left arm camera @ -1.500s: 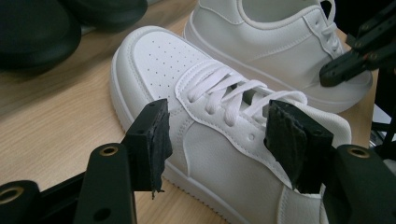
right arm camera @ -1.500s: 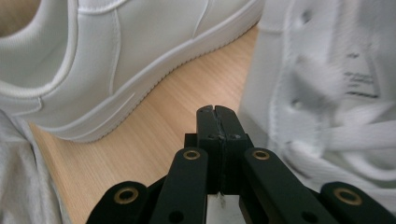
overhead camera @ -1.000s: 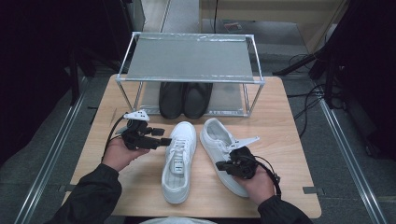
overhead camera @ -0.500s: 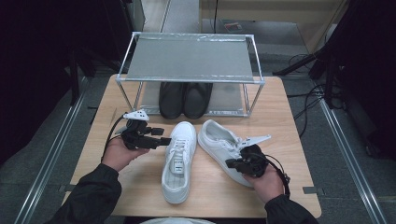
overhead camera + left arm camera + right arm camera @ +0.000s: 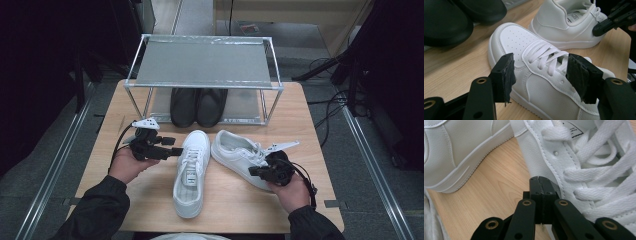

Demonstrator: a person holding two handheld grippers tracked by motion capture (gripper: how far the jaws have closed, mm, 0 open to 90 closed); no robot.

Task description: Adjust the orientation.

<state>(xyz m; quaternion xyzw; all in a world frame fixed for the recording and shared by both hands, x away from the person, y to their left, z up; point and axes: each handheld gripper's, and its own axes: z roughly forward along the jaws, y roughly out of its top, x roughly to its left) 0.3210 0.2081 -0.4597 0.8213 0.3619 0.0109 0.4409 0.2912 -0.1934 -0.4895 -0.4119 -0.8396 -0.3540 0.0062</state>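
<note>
Left gripper (image 5: 172, 151) hangs with its jaws spread wide, just beside the laced side of the left white sneaker (image 5: 191, 172); in the left gripper view the two pads frame that shoe's laces without touching them, which looks like lining up for a grip across the upper. Right gripper (image 5: 256, 171) has its jaws pressed together, and in the right gripper view they meet at the edge of the right white sneaker (image 5: 239, 156), beside the eyelet row. Whether a fold of the upper is actually pinched between them I cannot tell; the tips sit against the leather.

By size, the wooden desk (image 5: 310, 130) carries everything. At its far side stands a metal shoe rack (image 5: 204, 62) with a grey mesh top shelf that is bare, and under it a pair of black shoes (image 5: 198, 106) set side by side, toes toward the person. That neat pairing suggests where the white ones belong, probably the free shelf above.

In front of the rack lie the two white sneakers. The left one points straight at the rack, flat on its sole, between the two hands. The right one is skewed, its heel toward the rack and its toe toward the person's right hand (image 5: 292, 192), so it likely needs turning to match.
</note>
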